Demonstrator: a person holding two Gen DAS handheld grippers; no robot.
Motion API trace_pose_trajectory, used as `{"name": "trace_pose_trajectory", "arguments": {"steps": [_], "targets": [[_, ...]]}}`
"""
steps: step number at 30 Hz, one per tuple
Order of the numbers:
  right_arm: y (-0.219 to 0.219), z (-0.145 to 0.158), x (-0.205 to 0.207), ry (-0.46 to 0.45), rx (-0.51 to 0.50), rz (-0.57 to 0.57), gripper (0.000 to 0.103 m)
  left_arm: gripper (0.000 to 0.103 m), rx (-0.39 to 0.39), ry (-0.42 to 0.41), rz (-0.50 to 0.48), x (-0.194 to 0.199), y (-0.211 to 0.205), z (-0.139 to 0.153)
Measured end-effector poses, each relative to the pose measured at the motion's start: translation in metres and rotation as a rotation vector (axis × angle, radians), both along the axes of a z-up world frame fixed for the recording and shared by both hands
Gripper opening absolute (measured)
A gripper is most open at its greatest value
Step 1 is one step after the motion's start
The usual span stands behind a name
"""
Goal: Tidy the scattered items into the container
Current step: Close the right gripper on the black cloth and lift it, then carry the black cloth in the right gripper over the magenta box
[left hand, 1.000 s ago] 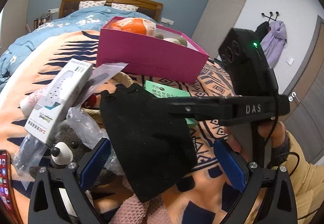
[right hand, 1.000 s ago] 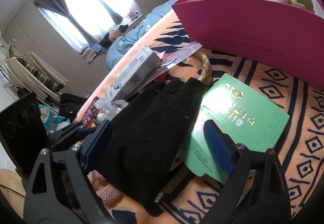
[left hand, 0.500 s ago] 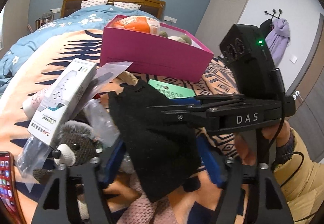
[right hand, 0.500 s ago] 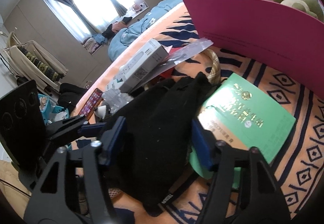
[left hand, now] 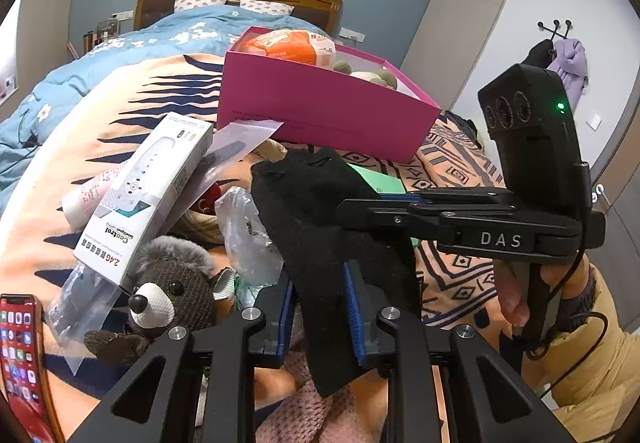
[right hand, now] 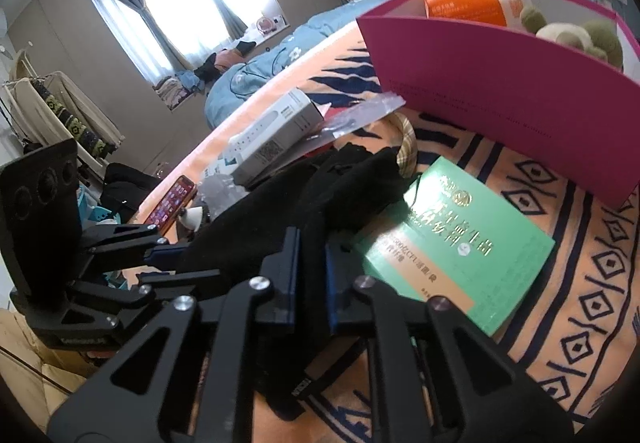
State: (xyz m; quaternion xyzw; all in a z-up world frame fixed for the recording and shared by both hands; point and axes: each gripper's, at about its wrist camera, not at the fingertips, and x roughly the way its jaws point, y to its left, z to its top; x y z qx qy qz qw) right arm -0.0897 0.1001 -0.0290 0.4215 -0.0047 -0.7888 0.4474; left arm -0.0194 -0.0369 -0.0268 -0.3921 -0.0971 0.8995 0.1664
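A black cloth lies on the pile of scattered items on the bed. My left gripper is shut on its near end. My right gripper is shut on the same cloth from the side, and it shows in the left wrist view. The pink box stands beyond the pile and holds an orange packet and a plush toy. It also shows in the right wrist view.
A white remote-control box, a plush bear, a clear plastic bag, a red phone and a tube lie left of the cloth. A green box lies beside it. Pink knit fabric lies below.
Both grippers closed from wide open onto the black cloth. The cloth has bunched up between the fingers.
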Motion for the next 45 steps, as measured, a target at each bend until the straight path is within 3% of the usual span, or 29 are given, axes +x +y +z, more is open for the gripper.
{"name": "trace_pose_trajectory", "arguments": {"steps": [8, 16, 19, 26, 32, 45], "targets": [[0.011, 0.019, 0.011, 0.055, -0.036, 0.0, 0.01, 0.021, 0.007, 0.024, -0.017, 0.005, 0.0, 0.009], [0.019, 0.034, 0.015, 0.076, -0.097, -0.008, 0.007, 0.021, 0.061, 0.043, -0.029, 0.007, -0.002, 0.023], [0.024, 0.041, 0.017, 0.081, -0.129, -0.01, 0.007, 0.021, 0.06, 0.069, -0.042, 0.009, -0.001, 0.031], [0.03, 0.05, 0.021, 0.102, -0.144, -0.021, 0.007, 0.02, 0.057, 0.04, -0.053, 0.0, 0.007, 0.025], [0.04, 0.054, 0.02, 0.112, -0.15, -0.046, 0.007, 0.011, 0.057, 0.032, -0.069, -0.009, 0.016, 0.025], [0.065, 0.091, 0.008, 0.203, -0.172, -0.112, 0.007, 0.008, 0.014, 0.103, -0.123, -0.04, 0.033, 0.062]]}}
